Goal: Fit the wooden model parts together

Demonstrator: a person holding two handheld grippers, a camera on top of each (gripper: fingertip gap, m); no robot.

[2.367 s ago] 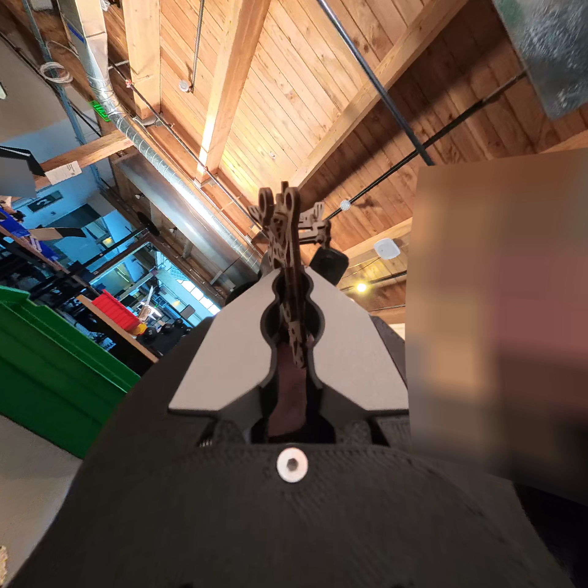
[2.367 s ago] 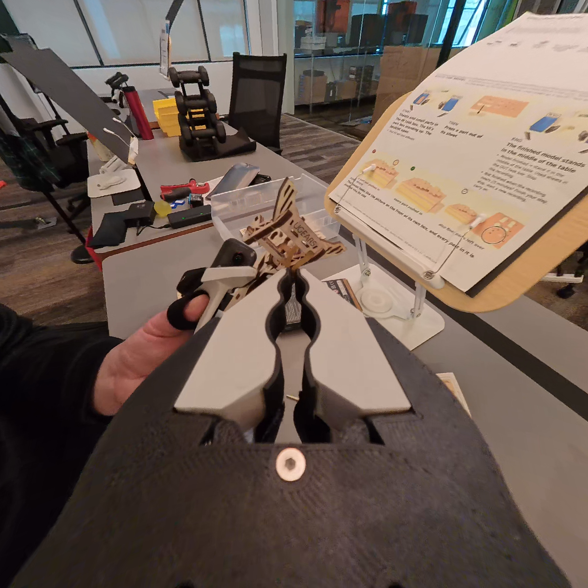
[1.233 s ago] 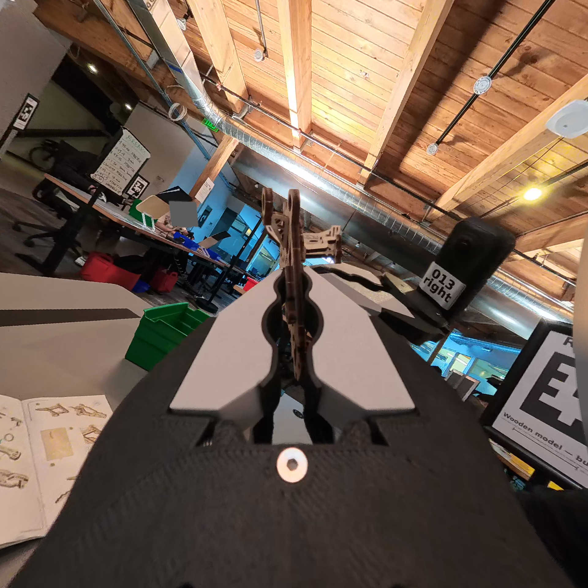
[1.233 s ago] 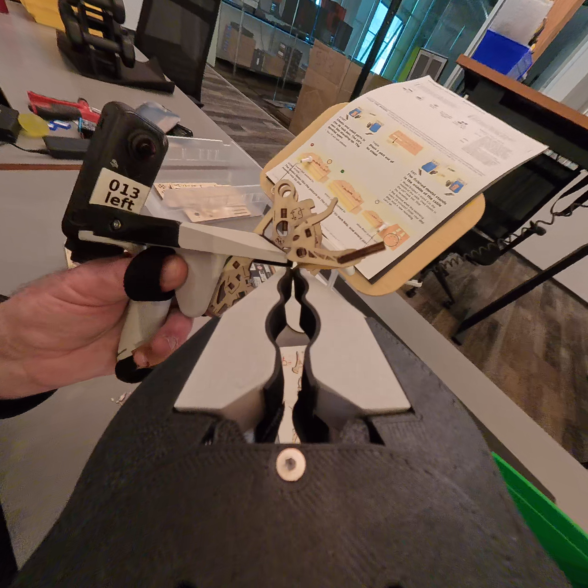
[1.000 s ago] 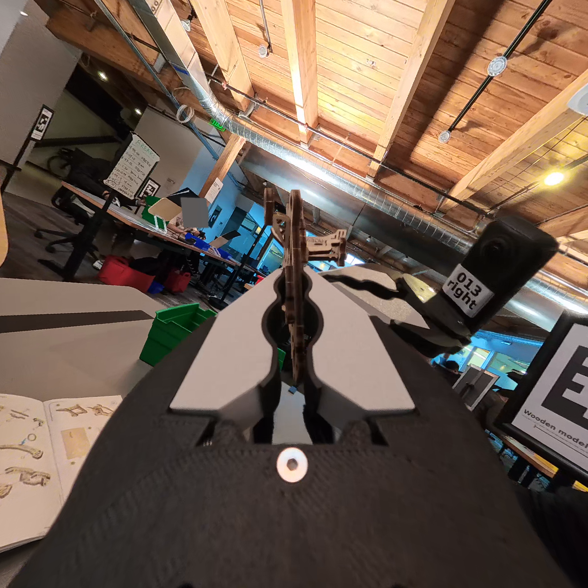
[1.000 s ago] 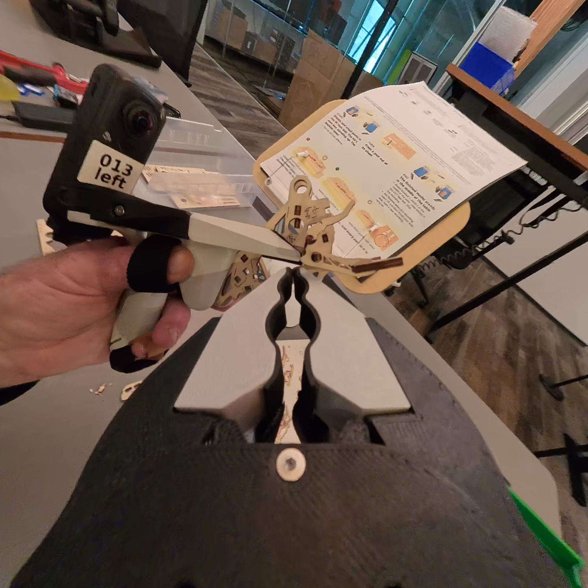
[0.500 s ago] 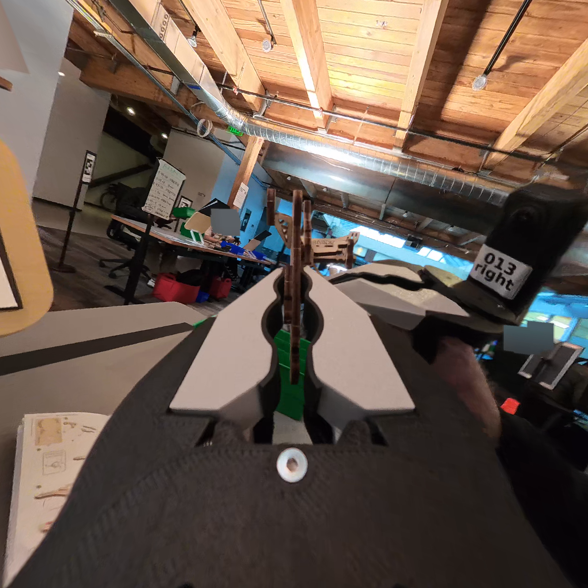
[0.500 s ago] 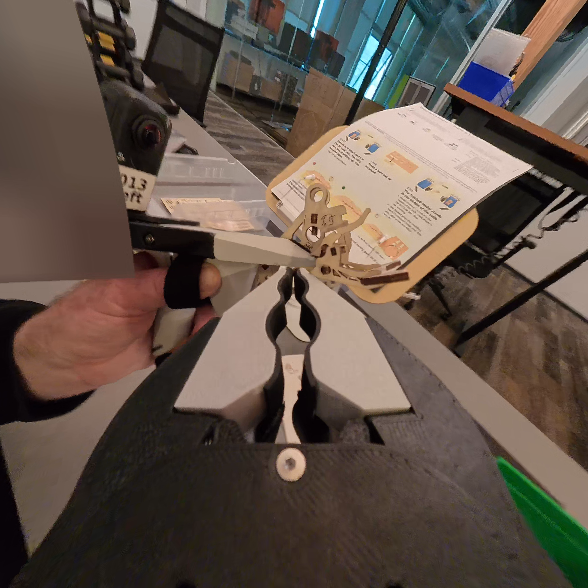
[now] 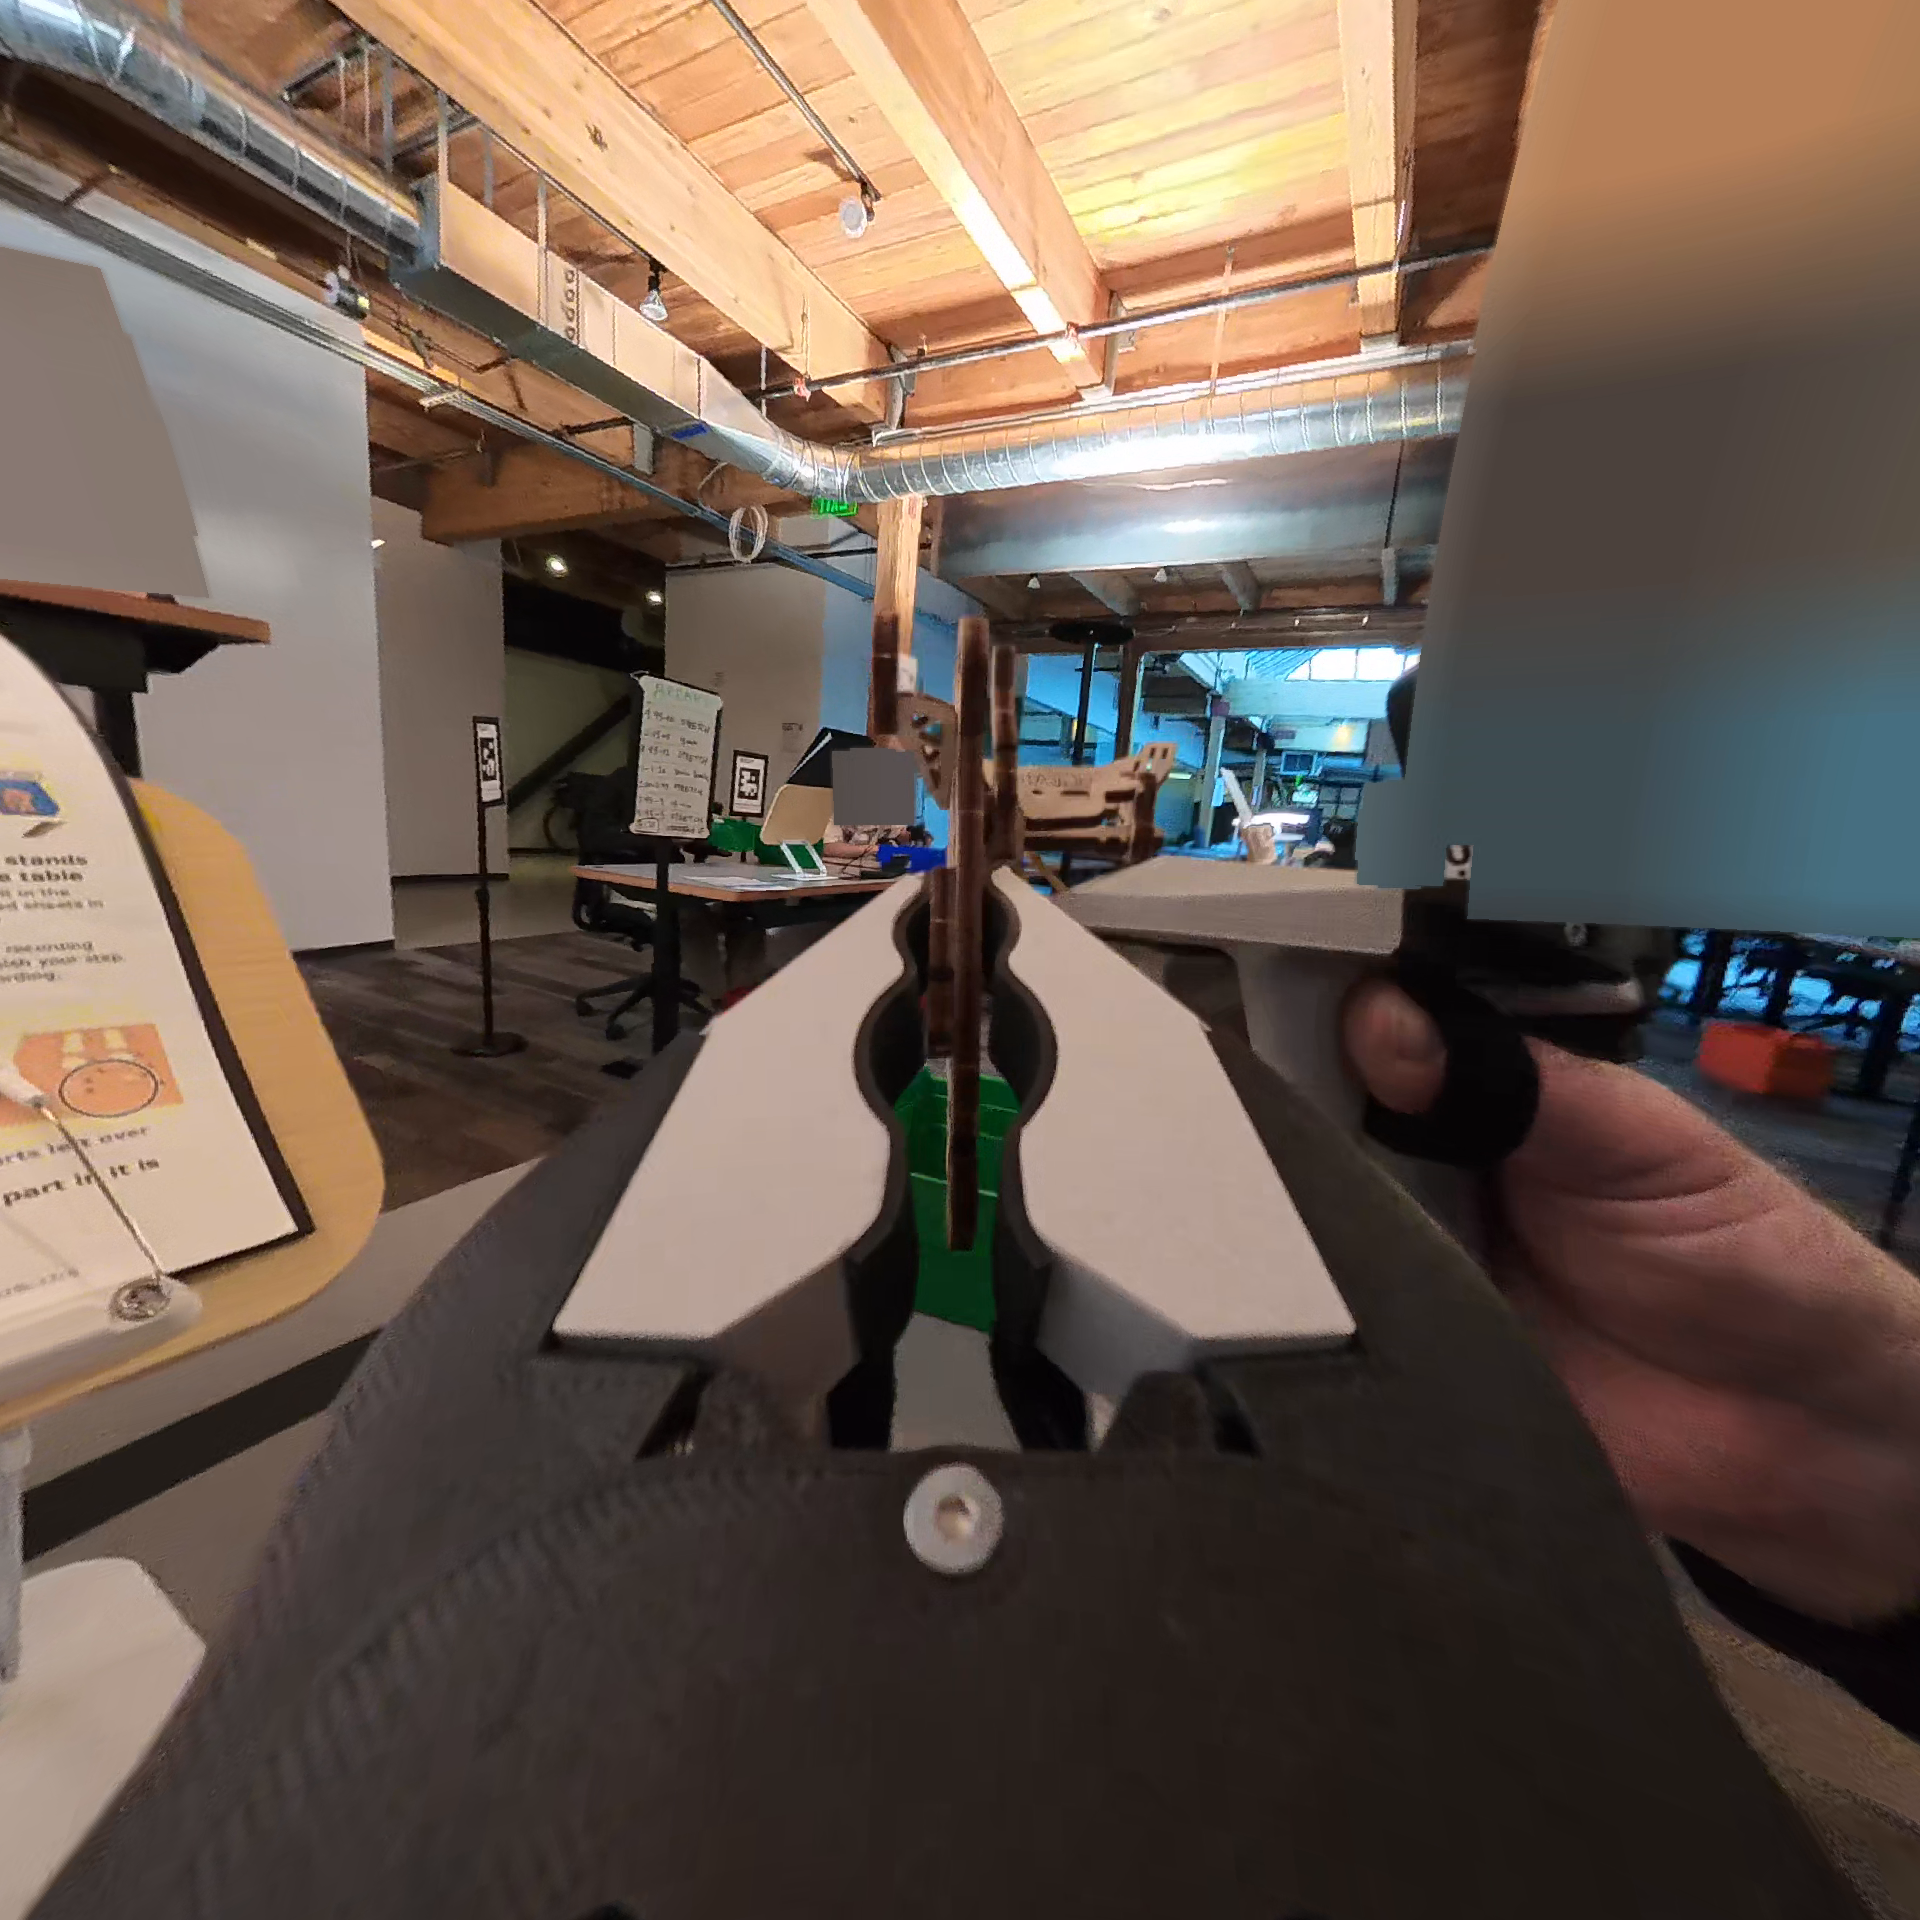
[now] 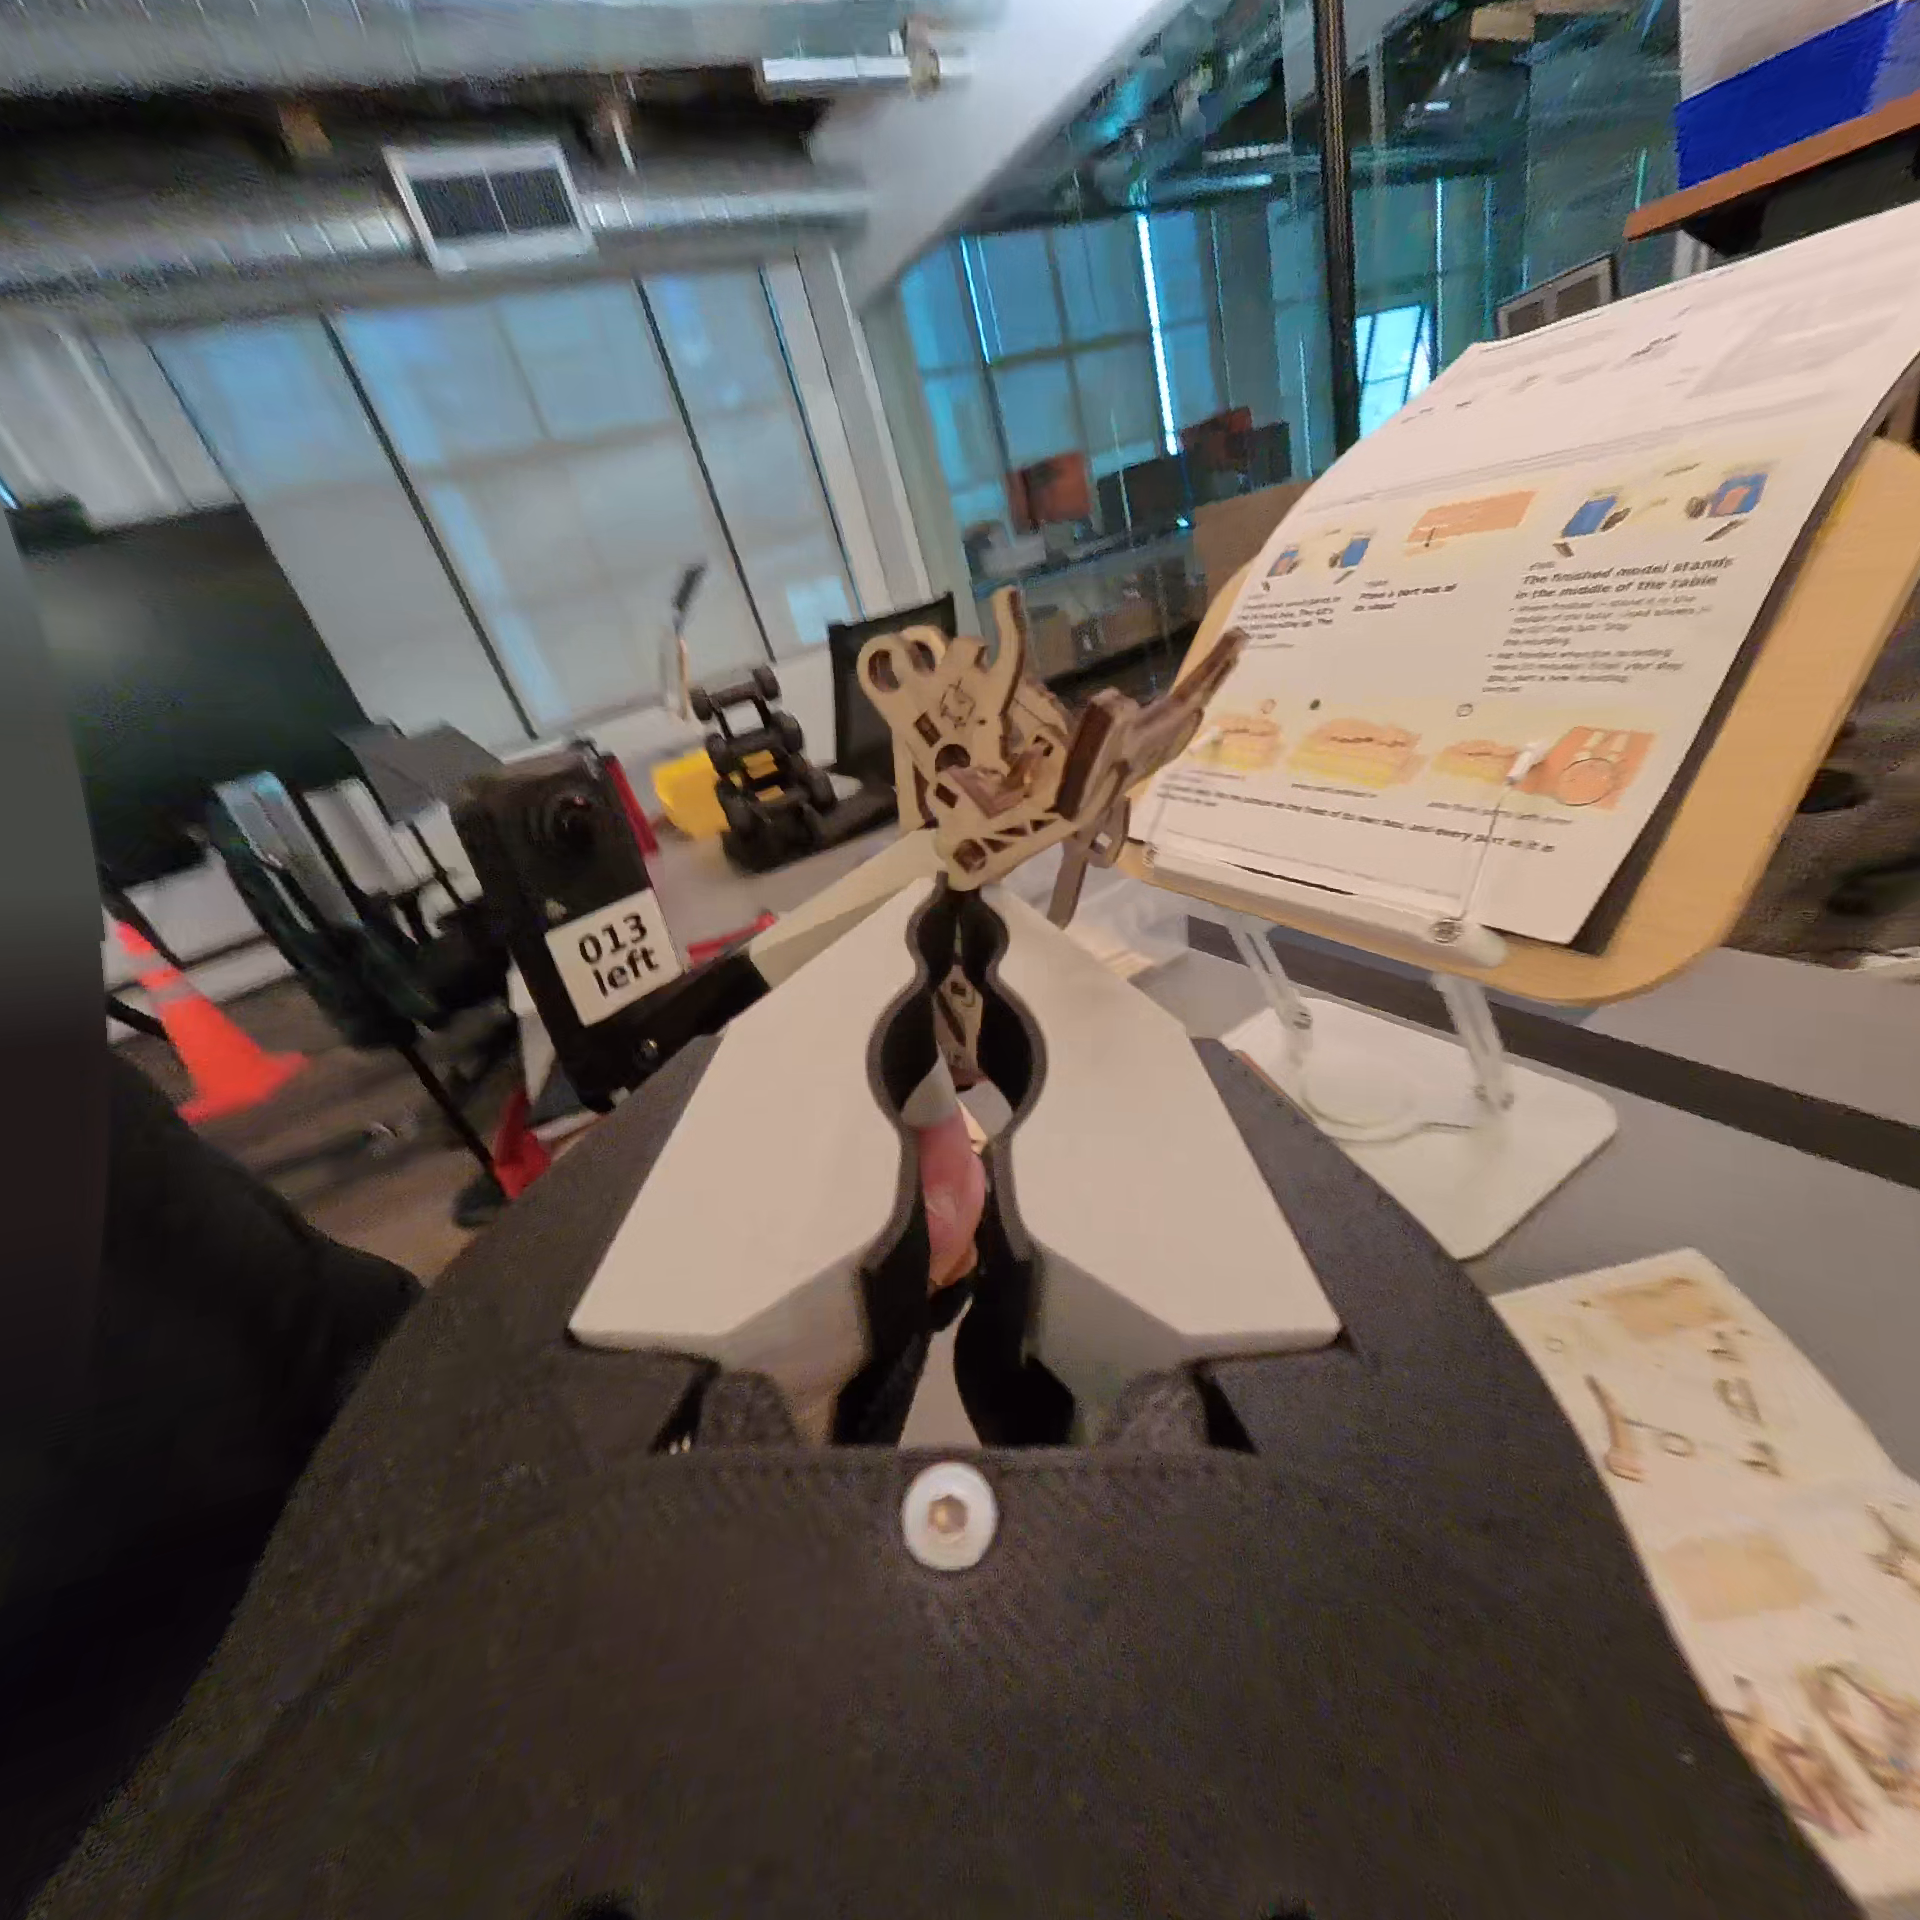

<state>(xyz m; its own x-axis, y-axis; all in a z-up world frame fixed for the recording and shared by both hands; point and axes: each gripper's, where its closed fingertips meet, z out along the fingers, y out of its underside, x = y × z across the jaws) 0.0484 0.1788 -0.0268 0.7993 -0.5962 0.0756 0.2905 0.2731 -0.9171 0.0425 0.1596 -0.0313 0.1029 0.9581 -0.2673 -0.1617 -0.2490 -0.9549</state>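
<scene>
The wooden model (image 10: pixel 977 758) is a light laser-cut assembly with two loops at the top and a bar sticking out to the right. My left gripper (image 9: pixel 961 883) is shut on it, and in the left wrist view the model (image 9: pixel 971 831) shows edge-on between the fingers. My right gripper (image 10: pixel 961 899) is shut, and its tips nip the model's lower edge from below. In the right wrist view the left gripper's finger (image 10: pixel 862 883) reaches in from the left. In the left wrist view the right gripper's finger (image 9: pixel 1226 904) comes in from the right, held by a hand (image 9: pixel 1662 1299).
An instruction sheet on a wooden stand (image 10: pixel 1507 675) stands right of the model on the grey table (image 10: pixel 1714 1060), and also shows in the left wrist view (image 9: pixel 125 1039). An open booklet (image 10: pixel 1766 1507) lies at the near right. A green bin (image 9: pixel 951 1195) shows behind the left fingers.
Both grippers have turned together with the model held between them. The left wrist view has dropped from the ceiling to room level. The model now stands more upright before the right gripper.
</scene>
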